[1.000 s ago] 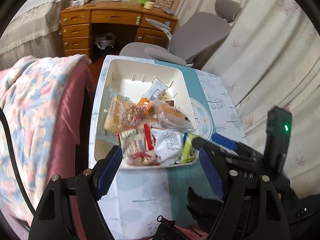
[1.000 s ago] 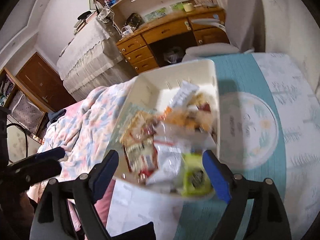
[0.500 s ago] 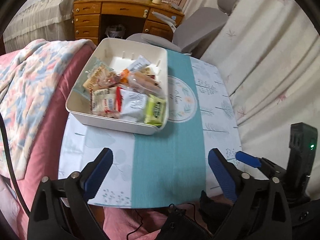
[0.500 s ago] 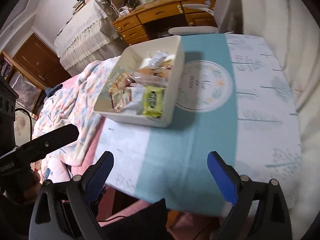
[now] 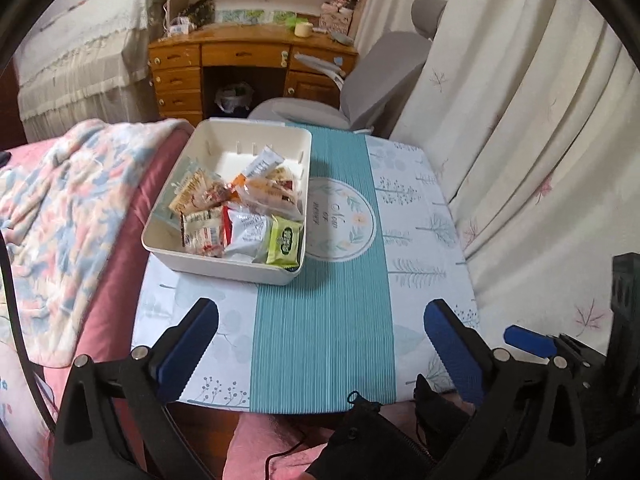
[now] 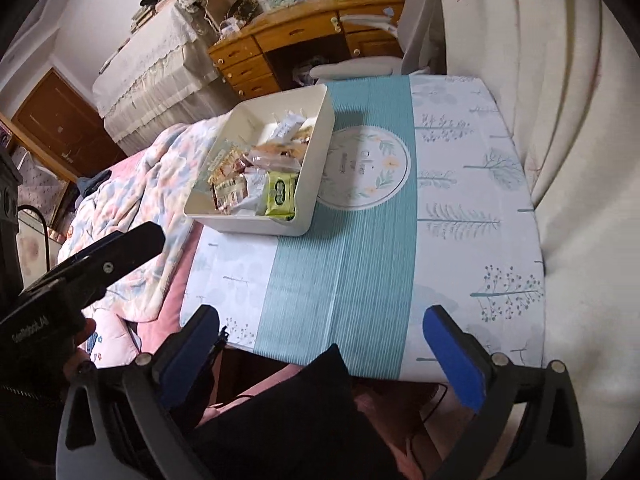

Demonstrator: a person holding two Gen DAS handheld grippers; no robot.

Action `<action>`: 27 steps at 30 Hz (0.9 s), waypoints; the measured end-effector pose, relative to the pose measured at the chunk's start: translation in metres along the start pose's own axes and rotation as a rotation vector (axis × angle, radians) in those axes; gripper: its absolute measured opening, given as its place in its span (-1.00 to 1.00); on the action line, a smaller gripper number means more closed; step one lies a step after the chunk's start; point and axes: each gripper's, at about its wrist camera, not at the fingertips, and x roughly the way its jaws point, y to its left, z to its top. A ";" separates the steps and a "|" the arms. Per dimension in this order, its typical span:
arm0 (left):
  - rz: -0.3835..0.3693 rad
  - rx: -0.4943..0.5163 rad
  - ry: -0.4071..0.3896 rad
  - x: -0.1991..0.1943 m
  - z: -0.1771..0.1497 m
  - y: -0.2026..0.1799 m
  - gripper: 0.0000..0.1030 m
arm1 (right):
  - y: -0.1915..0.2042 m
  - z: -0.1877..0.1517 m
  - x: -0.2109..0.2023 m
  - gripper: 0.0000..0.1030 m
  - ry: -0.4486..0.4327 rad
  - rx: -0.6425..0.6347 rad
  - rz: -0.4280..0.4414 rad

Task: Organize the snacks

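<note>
Snacks in crinkly wrappers (image 5: 236, 216), a lime-green packet (image 5: 285, 241) nearest, fill the near end of a cream rectangular plastic bin (image 5: 224, 266) on the left half of a small table under a white-and-teal tree-print cloth (image 5: 332, 320). Left gripper (image 5: 320, 344), blue-padded, hangs over the cloth's near edge, jaws opening, nothing between. Right gripper (image 6: 324, 348) likewise: jaws opening, empty, well apart from the bin.

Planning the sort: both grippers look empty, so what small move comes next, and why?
Probably bring the right gripper, jaws opening and empty, forward toward the green snack packet in the cream plastic bin; it lies on top at the near corner, while the left gripper is empty too.
</note>
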 end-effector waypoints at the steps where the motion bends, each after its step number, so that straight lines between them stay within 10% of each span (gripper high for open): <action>1: 0.011 0.004 -0.014 -0.003 -0.002 -0.004 0.99 | 0.001 0.000 -0.003 0.99 -0.012 0.001 -0.007; 27: 0.142 -0.020 -0.076 -0.007 -0.008 -0.010 0.99 | 0.001 0.001 -0.005 0.99 -0.062 0.008 -0.069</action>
